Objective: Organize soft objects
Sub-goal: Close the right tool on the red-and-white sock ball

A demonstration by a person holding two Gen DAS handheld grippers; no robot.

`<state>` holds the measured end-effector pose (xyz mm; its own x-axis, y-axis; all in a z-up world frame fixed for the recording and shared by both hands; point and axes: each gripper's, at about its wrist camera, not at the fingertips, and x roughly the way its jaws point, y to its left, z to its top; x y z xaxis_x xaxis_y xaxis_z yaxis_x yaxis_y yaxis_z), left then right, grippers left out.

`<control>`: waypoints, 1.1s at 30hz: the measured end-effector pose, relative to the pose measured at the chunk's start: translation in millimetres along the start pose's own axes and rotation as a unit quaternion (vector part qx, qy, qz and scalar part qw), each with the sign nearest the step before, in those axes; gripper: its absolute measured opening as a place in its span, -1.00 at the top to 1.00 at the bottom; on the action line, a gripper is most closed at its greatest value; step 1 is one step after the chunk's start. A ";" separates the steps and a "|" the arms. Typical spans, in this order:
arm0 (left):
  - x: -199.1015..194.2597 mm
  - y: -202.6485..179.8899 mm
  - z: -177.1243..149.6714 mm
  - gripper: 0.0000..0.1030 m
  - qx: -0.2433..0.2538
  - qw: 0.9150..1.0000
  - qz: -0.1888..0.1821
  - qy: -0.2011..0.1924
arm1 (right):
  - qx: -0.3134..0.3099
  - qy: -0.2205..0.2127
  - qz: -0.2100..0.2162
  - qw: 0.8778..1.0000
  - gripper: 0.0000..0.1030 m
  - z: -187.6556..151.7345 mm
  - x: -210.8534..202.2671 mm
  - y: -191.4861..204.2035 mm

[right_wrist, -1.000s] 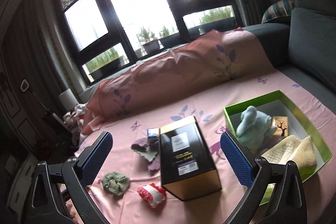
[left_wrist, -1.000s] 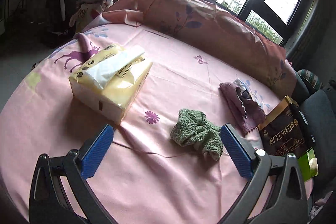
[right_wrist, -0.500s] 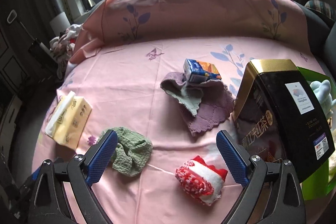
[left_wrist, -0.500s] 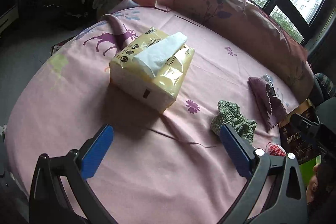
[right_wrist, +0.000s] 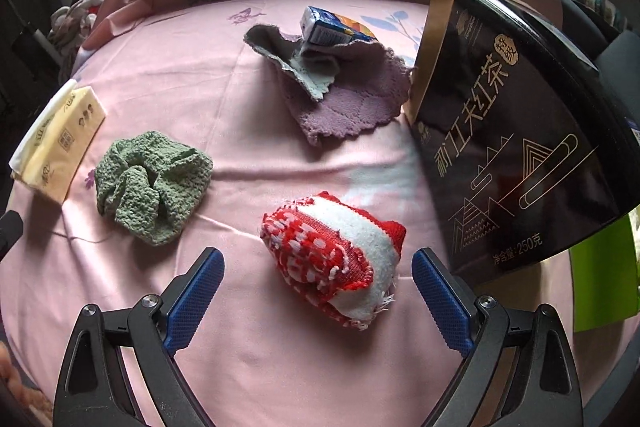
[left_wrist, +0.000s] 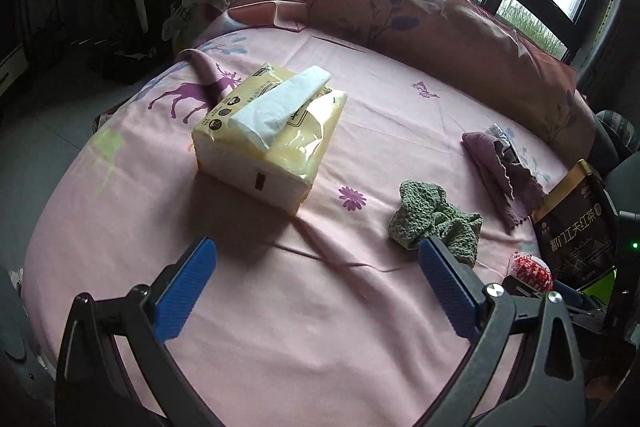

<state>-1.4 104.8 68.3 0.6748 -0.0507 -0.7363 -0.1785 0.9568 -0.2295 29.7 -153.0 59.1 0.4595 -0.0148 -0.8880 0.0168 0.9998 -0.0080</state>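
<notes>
So the right tongs [right_wrist: 316, 287] are spread wide and sit low over the pink printed sheet [right_wrist: 280, 355], with the little red-and-white knitted sock bundle [right_wrist: 334, 259] lying right between the two blue pads, not touching either one. The bundle is an oval lump; its long axis runs from upper left to lower right in the right wrist view, with the frayed white end pointing toward the lower right and the red patterned end toward the left pad.

Left of it and a bit further out is the crumpled green knitted cloth [right_wrist: 154, 185], apart from the bundle. Past both, toward the pillows, the mauve fleece cloth [right_wrist: 344, 99] lies rumpled with a corner folded over to show a grey underside, and a small blue-and-orange carton [right_wrist: 334, 27] rests on its far edge. The tall black and gold tea tin [right_wrist: 516, 131] stands just right of the bundle, and a bright green box edge [right_wrist: 604, 275] shows behind the tin.

The left tongs [left_wrist: 316, 287] are also wide apart, holding nothing, hovering over a bare stretch of sheet. From there the yellow plastic pack of tissues [left_wrist: 272, 139] is ahead to the left, with one white tissue sticking out of the top, and the green cloth [left_wrist: 434, 223] sits just beyond the right pad
</notes>
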 end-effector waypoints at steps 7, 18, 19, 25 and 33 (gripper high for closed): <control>0.3 -1.4 -0.1 -0.95 -0.011 1.000 -0.022 0.011 | 0.026 0.005 0.054 0.998 0.04 -12.9 -10.9 -5.1; -1.0 -4.9 -1.7 -0.97 -0.007 1.000 -0.018 0.008 | -0.029 0.039 0.193 0.980 -0.11 -31.0 -32.8 47.8; -0.4 -5.8 -2.1 -0.97 -0.006 1.000 -0.019 0.009 | -0.030 0.043 0.184 0.982 -0.18 -29.9 -29.1 49.3; -0.9 -15.2 -5.7 -0.97 0.012 1.000 -0.026 0.006 | -0.028 0.006 0.161 0.987 -0.63 -26.3 -50.5 31.9; 0.8 -36.0 -18.5 -0.97 0.034 0.997 -0.059 0.038 | -0.016 -0.015 0.244 0.969 -0.63 9.6 -75.1 13.0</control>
<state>-7.7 65.0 64.1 0.6321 -0.1823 -0.7532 -0.0501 0.9603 -0.2744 3.9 -139.0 130.1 0.4308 0.4609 -0.7758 -0.2364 0.8873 0.3959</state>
